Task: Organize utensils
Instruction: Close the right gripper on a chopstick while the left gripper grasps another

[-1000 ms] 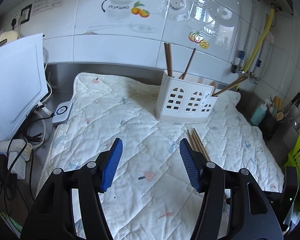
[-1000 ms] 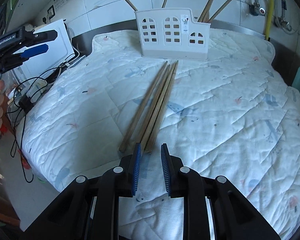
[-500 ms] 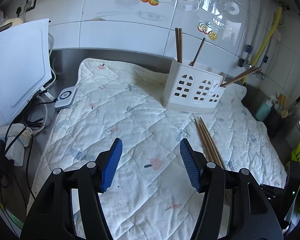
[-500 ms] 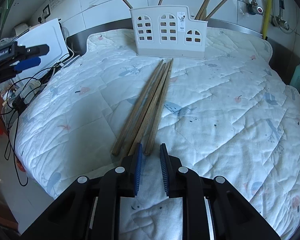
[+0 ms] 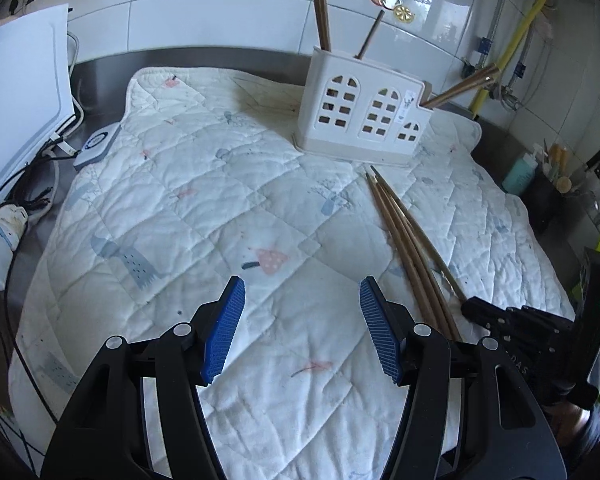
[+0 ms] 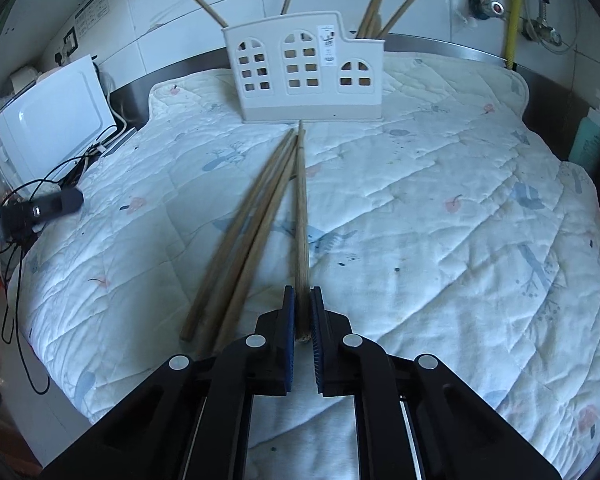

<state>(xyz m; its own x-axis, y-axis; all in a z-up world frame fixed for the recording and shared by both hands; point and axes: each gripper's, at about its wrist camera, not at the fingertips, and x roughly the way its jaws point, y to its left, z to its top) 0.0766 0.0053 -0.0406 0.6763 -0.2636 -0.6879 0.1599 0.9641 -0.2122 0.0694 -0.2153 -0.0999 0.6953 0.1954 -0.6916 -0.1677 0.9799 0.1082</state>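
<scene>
Right gripper (image 6: 302,312) has its blue pads clamped on the near end of one wooden chopstick (image 6: 301,216), which runs straight ahead toward the white utensil holder (image 6: 308,76); the butt of the stick shows between the pads. Left gripper (image 5: 300,320) stands with its jaws well apart above bare quilt, nothing between them and nothing touched. Three loose chopsticks (image 6: 244,240) lie on the quilted mat (image 6: 460,200) just left of the held one, their far tips gathered near the holder's base and their near ends fanned out. Only the right wrist view shows the grip itself; from the left wrist view the right gripper (image 5: 512,324) appears merely as a black body at the near end of the chopstick bundle (image 5: 408,240), and the pads cannot be seen there. That left view alone shows the teal bottle (image 5: 520,174) and dark knife block at the right edge of the counter, and a small round device (image 5: 96,146) beside the mat. Both views show the holder standing upright at the far side of the mat, with several chopsticks already leaning in its compartments. A white appliance (image 6: 56,120) with cables sits to the left.
</scene>
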